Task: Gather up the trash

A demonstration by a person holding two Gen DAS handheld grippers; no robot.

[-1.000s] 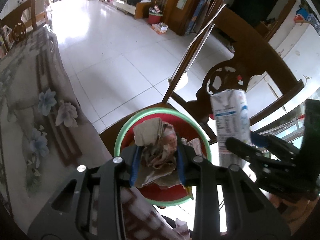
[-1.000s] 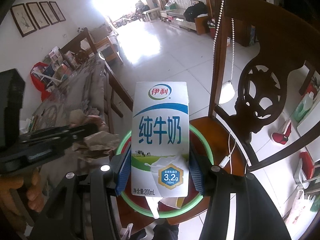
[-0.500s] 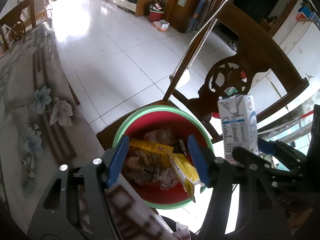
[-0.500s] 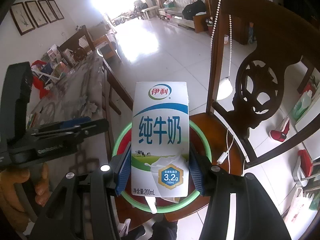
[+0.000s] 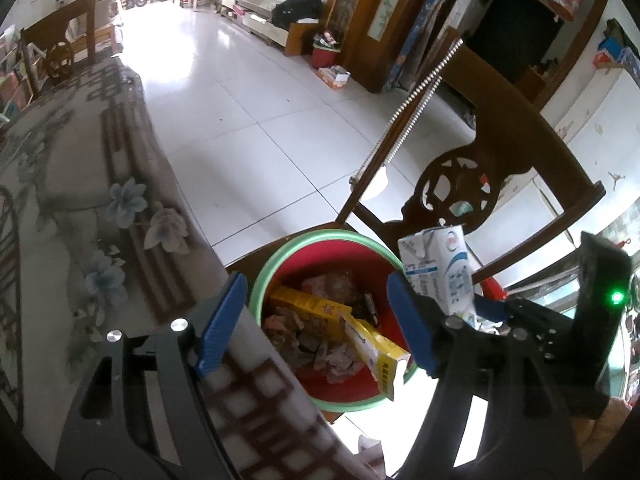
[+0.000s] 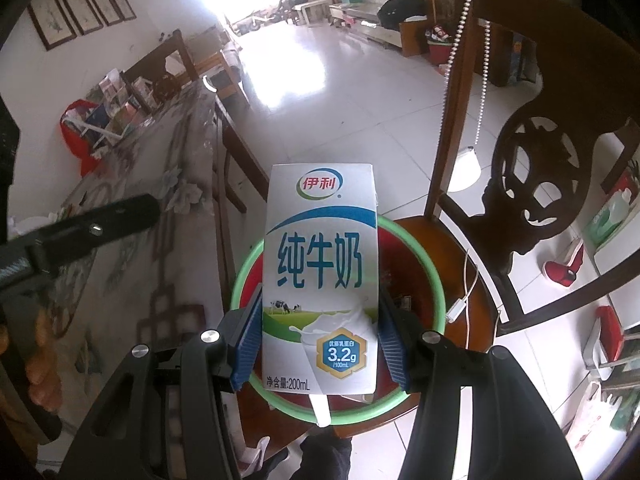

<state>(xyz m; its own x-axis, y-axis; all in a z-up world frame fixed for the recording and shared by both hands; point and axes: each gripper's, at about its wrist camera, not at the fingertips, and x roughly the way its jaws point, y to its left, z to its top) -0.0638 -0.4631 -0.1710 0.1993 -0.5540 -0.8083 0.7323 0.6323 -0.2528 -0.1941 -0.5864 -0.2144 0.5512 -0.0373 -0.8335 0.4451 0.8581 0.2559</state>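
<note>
Left gripper (image 5: 320, 320) jaws have just been opening, nothing between them; red plastic basin with green rim (image 5: 260, 280) is sitting directly below. Right gripper (image 6: 319, 340) is pinching upright white milk carton (image 6: 320, 280), long axis along the fingers, basin beneath its fingertips.

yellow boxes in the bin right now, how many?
2. One yellow box lies across the trash in the red bin; the other leans over its near rim. Crumpled paper may hide more.
</note>
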